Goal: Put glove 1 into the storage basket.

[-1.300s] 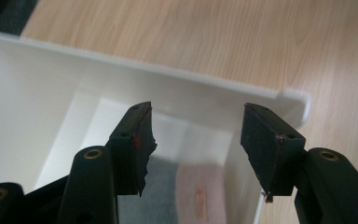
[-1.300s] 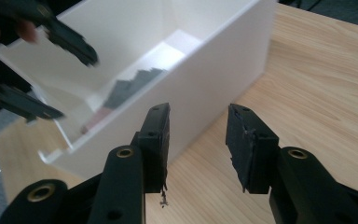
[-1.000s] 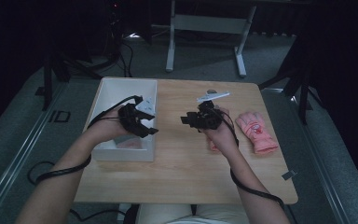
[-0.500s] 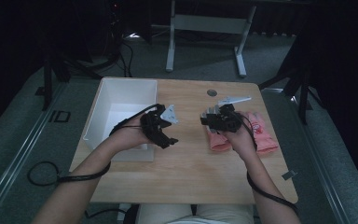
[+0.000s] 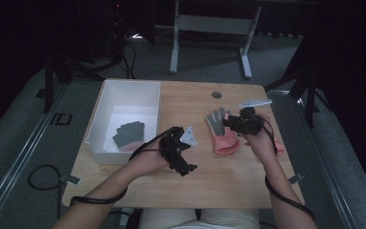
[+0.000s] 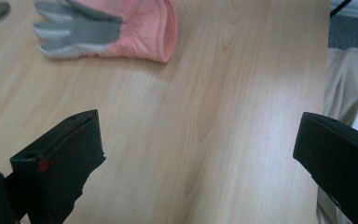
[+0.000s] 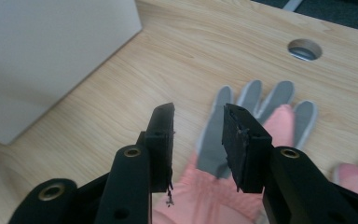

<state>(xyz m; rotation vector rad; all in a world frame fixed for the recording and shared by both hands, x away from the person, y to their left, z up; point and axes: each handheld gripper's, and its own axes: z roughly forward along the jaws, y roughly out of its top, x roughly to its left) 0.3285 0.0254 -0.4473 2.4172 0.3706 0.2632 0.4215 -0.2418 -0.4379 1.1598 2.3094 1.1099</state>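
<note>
We note the left gripper [image 5: 178, 152] at lower centre of the high view, over bare table [image 5: 228, 181]; its jaws have just been opening and stand wide, nothing between them. The right gripper [image 5: 236, 123] hovers over the pink-and-grey glove [image 5: 221, 136] at centre right, jaws narrowly parted and just closing, empty. Another glove [image 5: 128, 134] lies in the white bin [image 5: 124, 93] at left.

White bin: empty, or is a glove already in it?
Not empty. In the high view the white bin holds one glove, lying flat on its floor, grey palm up with a pink cuff. A second glove lies on the table.
</note>
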